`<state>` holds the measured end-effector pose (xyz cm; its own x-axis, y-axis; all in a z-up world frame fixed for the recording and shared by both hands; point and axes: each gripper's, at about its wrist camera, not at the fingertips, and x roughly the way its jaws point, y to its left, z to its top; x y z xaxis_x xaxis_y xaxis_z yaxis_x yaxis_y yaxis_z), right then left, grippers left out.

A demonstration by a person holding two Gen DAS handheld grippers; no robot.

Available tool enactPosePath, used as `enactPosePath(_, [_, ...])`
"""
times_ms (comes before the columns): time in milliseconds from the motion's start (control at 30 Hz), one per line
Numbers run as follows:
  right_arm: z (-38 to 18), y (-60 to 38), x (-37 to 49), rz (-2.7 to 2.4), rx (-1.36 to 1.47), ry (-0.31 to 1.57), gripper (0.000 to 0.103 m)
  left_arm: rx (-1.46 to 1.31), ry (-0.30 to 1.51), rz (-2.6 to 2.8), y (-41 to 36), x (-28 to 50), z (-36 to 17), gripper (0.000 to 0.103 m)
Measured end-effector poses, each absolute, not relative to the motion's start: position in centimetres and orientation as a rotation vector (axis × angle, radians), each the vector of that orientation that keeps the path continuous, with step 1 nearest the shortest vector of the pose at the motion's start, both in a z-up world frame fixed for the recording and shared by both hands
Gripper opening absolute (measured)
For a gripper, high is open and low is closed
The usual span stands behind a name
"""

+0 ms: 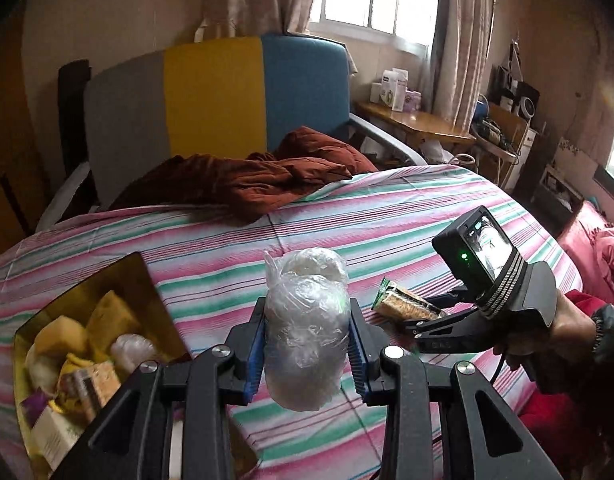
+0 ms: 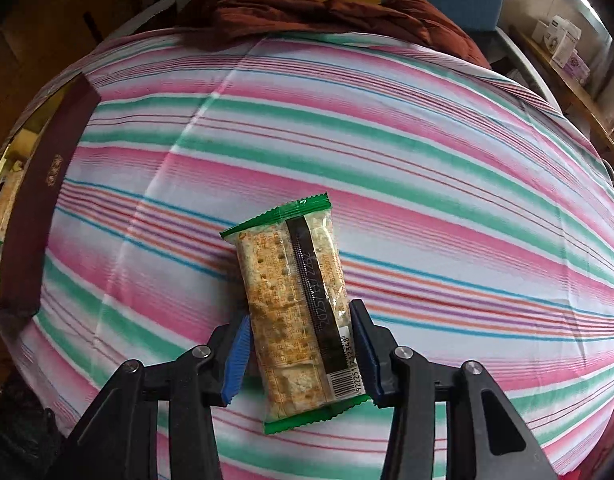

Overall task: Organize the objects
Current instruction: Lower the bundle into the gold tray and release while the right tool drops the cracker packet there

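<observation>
My left gripper (image 1: 306, 314) is shut on a clear plastic-wrapped white bundle (image 1: 305, 332), held above the striped bed (image 1: 387, 208). To its left lies an open gold-lined box (image 1: 87, 280) holding several wrapped snacks. In the left wrist view a hand holds my right gripper (image 1: 427, 312) at the right, over the bed. It is shut on a cracker packet (image 2: 295, 300) with green ends, and both blue pads (image 2: 237, 356) press on its lower half. The right gripper (image 2: 301, 314) points steeply down at the sheet. The box's dark maroon outer wall (image 2: 47, 200) stands at the far left.
A rust-brown blanket (image 1: 247, 180) lies crumpled at the bed's far end, before a grey, yellow and blue panel (image 1: 211, 96). A wooden side table (image 1: 419, 120) with boxes stands by the window. Pink bedding (image 1: 595, 248) is at the right.
</observation>
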<state>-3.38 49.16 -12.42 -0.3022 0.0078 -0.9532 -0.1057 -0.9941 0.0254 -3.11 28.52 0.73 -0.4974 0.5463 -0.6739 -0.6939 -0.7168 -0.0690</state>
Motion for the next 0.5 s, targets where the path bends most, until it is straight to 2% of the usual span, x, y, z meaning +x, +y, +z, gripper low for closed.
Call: enactPosePath(500, [-11.3, 42.4, -4.1, 2.572, -1.819, 0.166, 0.044, -0.941, 0.198, 2.285, 22.2, -3.0, -0.3, 0.036])
